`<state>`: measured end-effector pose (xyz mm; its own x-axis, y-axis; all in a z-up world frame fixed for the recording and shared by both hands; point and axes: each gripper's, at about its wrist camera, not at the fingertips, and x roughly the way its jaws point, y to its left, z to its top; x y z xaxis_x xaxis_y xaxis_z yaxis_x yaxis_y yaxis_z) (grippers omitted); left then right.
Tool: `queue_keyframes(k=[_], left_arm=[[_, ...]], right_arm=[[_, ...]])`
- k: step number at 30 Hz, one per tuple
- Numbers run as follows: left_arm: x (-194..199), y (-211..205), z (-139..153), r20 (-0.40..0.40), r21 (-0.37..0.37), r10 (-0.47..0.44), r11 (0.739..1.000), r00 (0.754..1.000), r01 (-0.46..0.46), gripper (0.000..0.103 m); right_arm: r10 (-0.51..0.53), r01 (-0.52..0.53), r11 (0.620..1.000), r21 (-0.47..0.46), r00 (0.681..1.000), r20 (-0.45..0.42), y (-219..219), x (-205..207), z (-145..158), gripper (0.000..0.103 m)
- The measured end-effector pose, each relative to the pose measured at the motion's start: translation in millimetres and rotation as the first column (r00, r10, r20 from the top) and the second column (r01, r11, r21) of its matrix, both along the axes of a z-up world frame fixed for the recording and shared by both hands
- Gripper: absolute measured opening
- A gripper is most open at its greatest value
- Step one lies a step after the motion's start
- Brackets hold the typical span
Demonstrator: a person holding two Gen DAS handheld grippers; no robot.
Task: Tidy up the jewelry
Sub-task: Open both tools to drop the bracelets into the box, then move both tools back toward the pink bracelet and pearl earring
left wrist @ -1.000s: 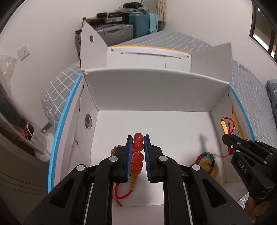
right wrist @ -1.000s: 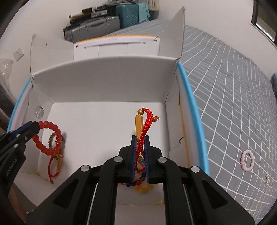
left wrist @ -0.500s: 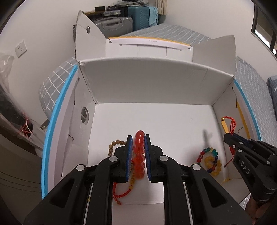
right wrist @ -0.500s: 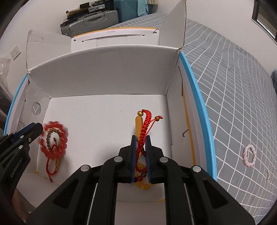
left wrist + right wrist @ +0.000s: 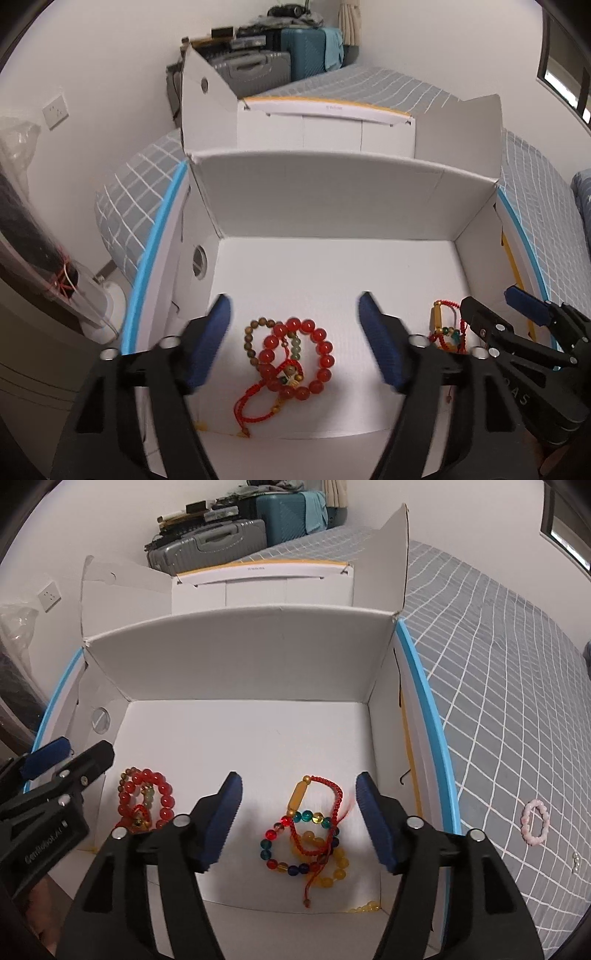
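An open white cardboard box [image 5: 332, 206] [image 5: 240, 657] holds the jewelry. My left gripper [image 5: 295, 334] is open above a red bead bracelet [image 5: 295, 360] that lies on a brown bead bracelet [image 5: 255, 338] and a red cord bracelet [image 5: 255, 406] at the box's left front. My right gripper [image 5: 297, 818] is open above a red cord bracelet with a gold bar [image 5: 317, 805], lying on a multicoloured bead bracelet [image 5: 291, 843] and a yellow bead bracelet [image 5: 332, 867] at the right front. Neither gripper holds anything.
The box sits on a bed with a grey checked cover [image 5: 498, 701]. A pink bead bracelet [image 5: 534, 823] lies on the cover right of the box. The box flaps [image 5: 402, 554] stand up at the back. Suitcases [image 5: 221, 542] stand by the far wall.
Both grippers have opened. The red bead bracelet dropped onto the left pile and the red cord bracelet dropped onto the right pile in the box.
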<state>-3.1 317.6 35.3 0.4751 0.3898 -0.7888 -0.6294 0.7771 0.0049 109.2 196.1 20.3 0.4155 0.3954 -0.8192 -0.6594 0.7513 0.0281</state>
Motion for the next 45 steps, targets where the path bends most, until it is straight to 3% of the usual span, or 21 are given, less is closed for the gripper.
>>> queue_keyframes(k=[5,12,24,33,40,45], left_arm=[[-1.5,-1.2,6.9,0.022,0.026,0.004,1.0,1.0,-0.004,0.088],[0.2,-7.3,12.5,0.042,0.038,-0.011,0.999,0.999,0.009,0.095],[11.3,-45.1,27.8,0.089,0.058,-0.065,0.997,0.994,0.06,0.097],[37.0,-107.9,35.8,0.094,0.071,-0.175,0.983,0.98,0.169,0.097],[69.2,-171.4,37.4,0.092,0.068,-0.296,0.955,0.951,0.29,0.097],[105.2,-222.0,37.0,0.075,0.049,-0.389,0.921,0.918,0.386,0.097]], right_arm=[[-0.024,0.022,0.999,0.049,0.999,0.035,-7.8,-1.6,12.2,0.081],[-0.05,0.041,0.994,0.098,0.995,0.09,-24.4,-6.0,32.8,0.095],[-0.144,0.132,0.986,0.1,0.981,0.127,-73.0,4.8,45.9,0.095],[-0.255,0.243,0.965,0.097,0.956,0.143,-143.5,19.4,54.7,0.095],[-0.362,0.352,0.931,0.093,0.922,0.136,-216.4,39.3,54.1,0.095],[-0.464,0.454,0.885,0.105,0.88,0.101,-278.4,60.3,50.8,0.095]])
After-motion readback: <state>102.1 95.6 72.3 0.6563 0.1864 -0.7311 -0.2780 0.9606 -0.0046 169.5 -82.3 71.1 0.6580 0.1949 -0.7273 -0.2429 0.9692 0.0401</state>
